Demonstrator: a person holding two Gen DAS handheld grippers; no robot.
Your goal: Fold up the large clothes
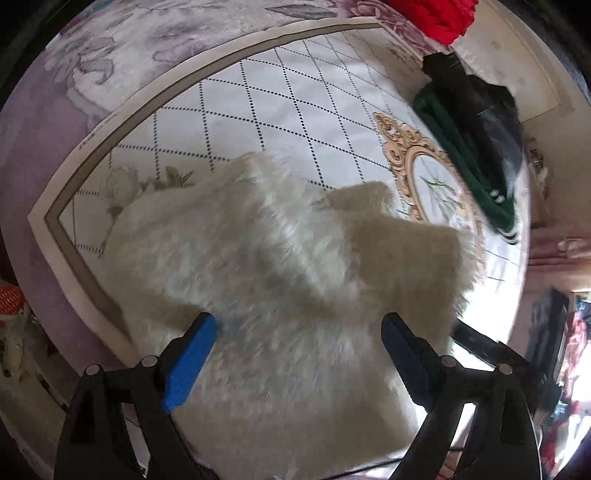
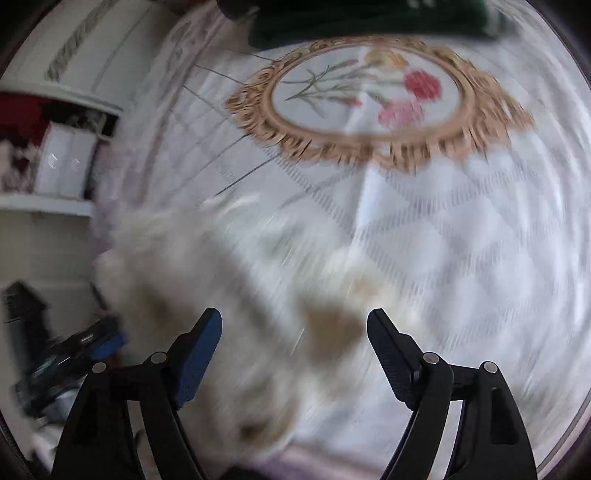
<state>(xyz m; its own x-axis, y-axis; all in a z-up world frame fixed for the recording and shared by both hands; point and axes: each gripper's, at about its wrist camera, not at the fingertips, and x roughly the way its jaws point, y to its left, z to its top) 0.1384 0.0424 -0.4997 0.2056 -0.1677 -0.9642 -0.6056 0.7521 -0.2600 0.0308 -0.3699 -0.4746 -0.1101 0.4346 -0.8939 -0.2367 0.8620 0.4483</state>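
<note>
We find the fur garment (image 1: 280,280) lying on the bed (image 1: 295,96), bunched into uneven layers, one flap turned over toward the right. We judge a fold has just been laid and both tools are between grasps.

The left gripper (image 1: 299,332) hangs above the garment's near part, jaws wide apart with nothing pinched. The right gripper (image 2: 294,328) is likewise released over the garment's right edge; heavy blur hides whether pile brushes its fingers.

Next move, in our judgement: pick a fresh edge on each side and square the layers, since the long pile hides the true hems.

Right and far lies a dark green garment (image 1: 476,147), well apart; a red item (image 1: 436,18) sits farther off. Neither obstructs.
</note>
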